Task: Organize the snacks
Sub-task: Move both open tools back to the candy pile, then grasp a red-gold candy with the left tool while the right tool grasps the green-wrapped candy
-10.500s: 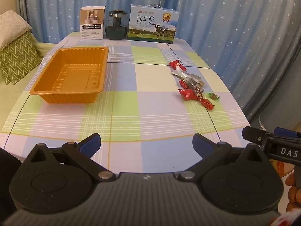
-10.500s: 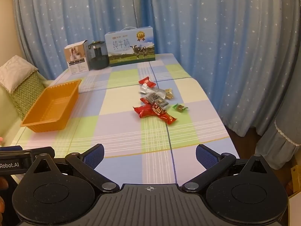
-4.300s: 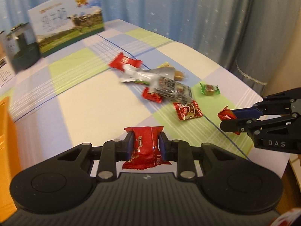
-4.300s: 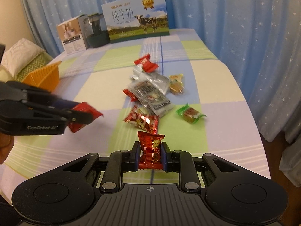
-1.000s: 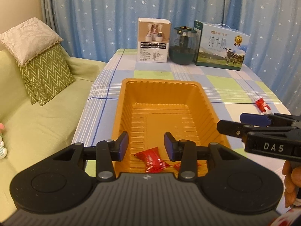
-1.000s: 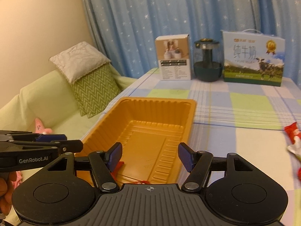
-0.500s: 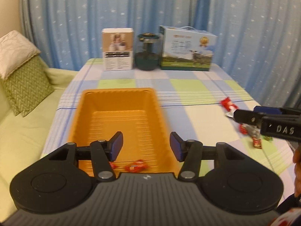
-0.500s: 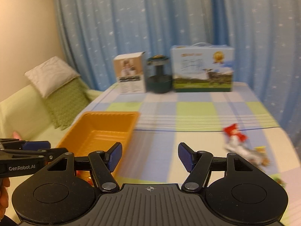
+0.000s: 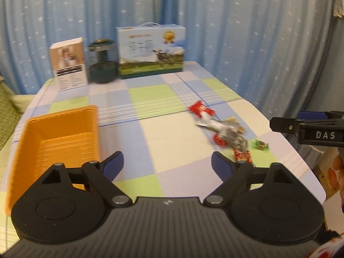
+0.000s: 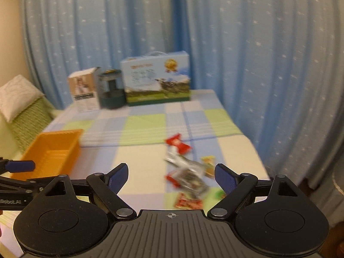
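Both grippers empty above the desk (image 9: 137, 133)
Left gripper (image 9: 167, 165) and right gripper (image 10: 171, 175) jaws have just been opening, nothing between them; snack pile (image 9: 228, 134) beside orange tray (image 9: 58, 137).

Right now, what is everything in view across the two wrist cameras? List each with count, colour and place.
tray: one, orange, left part of the table.
snack pile: several wrappers, red, silver, green and yellow, right part of the table; blur hides the exact count.
milk carton box: one, blue with a cow picture, far edge.
jar: one, dark green, left of the milk box.
small box: one, white and tan, left of the jar.
tablecloth: one, checked blue, green and cream.
curtain: blue with white stars, behind.
cushions: two, cream and green, far left.
left gripper: black with blue pads, open, empty.
right gripper: the same, open, empty.
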`<state>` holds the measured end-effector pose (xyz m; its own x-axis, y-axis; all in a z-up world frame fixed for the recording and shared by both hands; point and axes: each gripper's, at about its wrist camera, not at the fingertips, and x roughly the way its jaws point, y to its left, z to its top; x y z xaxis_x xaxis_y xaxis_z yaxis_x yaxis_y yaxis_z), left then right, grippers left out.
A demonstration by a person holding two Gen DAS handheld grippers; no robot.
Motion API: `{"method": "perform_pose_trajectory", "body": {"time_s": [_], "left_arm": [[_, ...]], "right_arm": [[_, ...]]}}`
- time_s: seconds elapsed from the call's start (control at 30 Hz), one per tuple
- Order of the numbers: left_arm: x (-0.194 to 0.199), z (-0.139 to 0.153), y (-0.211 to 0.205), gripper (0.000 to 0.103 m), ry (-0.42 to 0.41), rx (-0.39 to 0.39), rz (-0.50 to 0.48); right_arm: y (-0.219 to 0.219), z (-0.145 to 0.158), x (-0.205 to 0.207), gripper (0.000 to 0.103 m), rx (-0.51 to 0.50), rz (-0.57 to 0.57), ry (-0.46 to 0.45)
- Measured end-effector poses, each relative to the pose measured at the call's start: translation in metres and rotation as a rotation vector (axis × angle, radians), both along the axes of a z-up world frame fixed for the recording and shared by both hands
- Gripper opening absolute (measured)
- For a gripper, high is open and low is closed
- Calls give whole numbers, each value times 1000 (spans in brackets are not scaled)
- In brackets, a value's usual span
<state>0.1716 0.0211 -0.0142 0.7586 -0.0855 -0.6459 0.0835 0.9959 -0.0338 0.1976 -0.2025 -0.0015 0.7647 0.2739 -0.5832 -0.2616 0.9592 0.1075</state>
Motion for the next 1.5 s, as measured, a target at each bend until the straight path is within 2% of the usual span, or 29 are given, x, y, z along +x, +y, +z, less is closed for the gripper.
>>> {"method": "perform_pose_trajectory", "body": {"time_s": [0.23,0.37,0.7,0.8,0.93,0.97,1.1,1.2,1.27,1.37,1.5], "left_arm": [[22,-23,-39,97,28,15,-59],[35,-39,-55,97,53,4,-87],[69,-80,-93,97,84,-28,-155],[78,-90,-106,96,75,-43,-205],[95,-107,-121,85,88,-31,-289],[99,-111,-124,81,95,-34,-301],[112,-119,-132,75,105,-61,-320],[118,-125,-136,62,120,-59,-333],[120,-128,-135,48,133,-65,-333],[121,-131,-133,33,137,-68,-336],[119,-131,-126,17,148,-90,-325]], "right_arm": [[-37,-30,6,89,-35,-54,59],[-51,-51,11,89,-49,-79,93],[-88,-90,25,89,-54,-125,105],[-93,-98,29,89,-61,-128,109],[-97,-106,34,89,-64,-123,114],[-98,-108,35,89,-64,-119,114],[-100,-112,39,89,-65,-112,115],[-101,-115,42,89,-65,-113,116],[-100,-116,46,89,-65,-110,117],[-97,-117,51,89,-67,-95,115],[-91,-117,59,89,-73,-60,105]]}}
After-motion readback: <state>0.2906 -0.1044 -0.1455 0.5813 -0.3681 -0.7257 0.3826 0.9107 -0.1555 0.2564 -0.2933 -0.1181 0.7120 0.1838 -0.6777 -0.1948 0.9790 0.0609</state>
